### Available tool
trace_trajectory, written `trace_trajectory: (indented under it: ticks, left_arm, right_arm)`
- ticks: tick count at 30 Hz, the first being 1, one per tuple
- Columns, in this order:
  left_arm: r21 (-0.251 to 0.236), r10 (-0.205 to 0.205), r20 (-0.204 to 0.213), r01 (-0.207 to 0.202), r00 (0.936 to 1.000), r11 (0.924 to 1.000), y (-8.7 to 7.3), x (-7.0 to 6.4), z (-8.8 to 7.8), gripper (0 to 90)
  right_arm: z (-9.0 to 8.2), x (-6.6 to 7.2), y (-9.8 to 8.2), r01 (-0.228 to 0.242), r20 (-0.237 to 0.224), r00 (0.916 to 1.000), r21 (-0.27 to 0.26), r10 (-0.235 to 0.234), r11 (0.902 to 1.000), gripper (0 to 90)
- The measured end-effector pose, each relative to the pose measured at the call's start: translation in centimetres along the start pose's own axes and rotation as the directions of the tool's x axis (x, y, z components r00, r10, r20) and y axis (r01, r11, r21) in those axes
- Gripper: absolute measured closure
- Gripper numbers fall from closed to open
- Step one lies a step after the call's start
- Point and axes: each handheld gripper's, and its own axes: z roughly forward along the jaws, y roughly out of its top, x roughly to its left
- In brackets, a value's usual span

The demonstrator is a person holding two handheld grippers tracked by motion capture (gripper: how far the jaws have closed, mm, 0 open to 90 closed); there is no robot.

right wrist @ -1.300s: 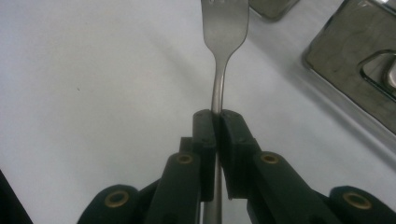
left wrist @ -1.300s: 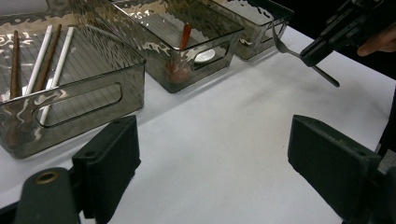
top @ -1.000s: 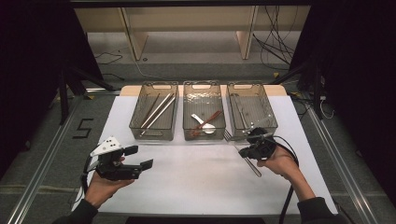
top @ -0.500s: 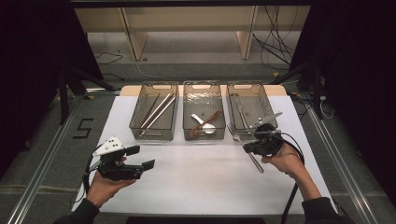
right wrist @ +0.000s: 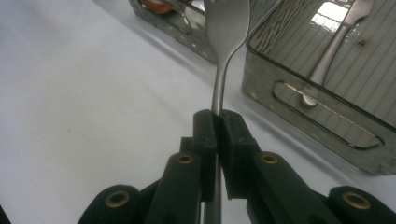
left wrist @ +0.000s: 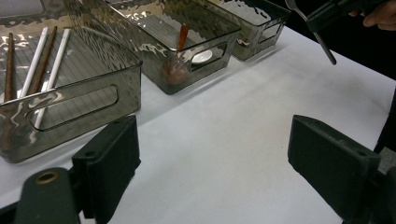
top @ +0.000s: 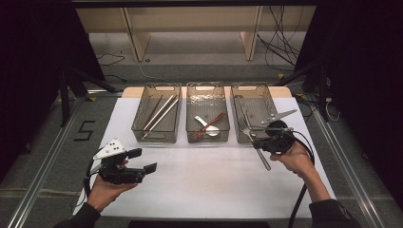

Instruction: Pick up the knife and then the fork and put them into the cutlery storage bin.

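Steel fork (right wrist: 223, 51) is pinched tight in my right gripper (right wrist: 217, 122), jaws clamped on the handle a bit below the neck, tines pointing up toward the top of the frame in the right gripper view. In the high view that gripper (top: 271, 137) sits at the right, just at the near edge of the right bin (top: 249, 99), and the fork's handle sticks down-left out of it over the white table (top: 209, 185).

So I'd call this the carry step: fork is off the table, not dropped yet. There's already 1 fork (right wrist: 334, 46) lying in that right bin, so I'm guessing mine goes there too. Next move needs the tines swung over the rim and lowered inside before I let go, otherwise it could clip the wall.

My left gripper (top: 138, 164) is at lower left, jaws spread wide with nothing in them, just parked. Chopsticks (top: 159, 113) in the left bin, spoons (top: 209, 126) in the middle 1.
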Motion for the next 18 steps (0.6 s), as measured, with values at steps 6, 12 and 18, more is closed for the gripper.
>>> trace_trajectory:
  ticks: [6, 12, 18]
  left_arm:
    - [0.001, -0.003, 0.0, 0.003, 1.0, 1.0, -0.03, 0.02, 0.13, 16.3]
    - [-0.003, -0.003, -0.004, 0.003, 1.0, 1.0, -0.08, 0.09, 0.06, 16.3]
    - [0.0, -0.009, -0.005, 0.009, 0.9999, 1.0, -0.08, 0.16, 0.2, 16.3]
  right_arm:
    - [-0.32, -0.61, 0.12, -0.025, 0.004, 0.9997, -0.024, 0.025, 0.9994, 86.0]
    - [-0.74, -0.85, 0.33, -0.034, 0.014, 0.9993, -0.045, 0.035, 0.9984, 86.1]
    - [-0.84, -1.07, 0.56, -0.033, 0.029, 0.999, -0.068, 0.035, 0.9972, 86.2]
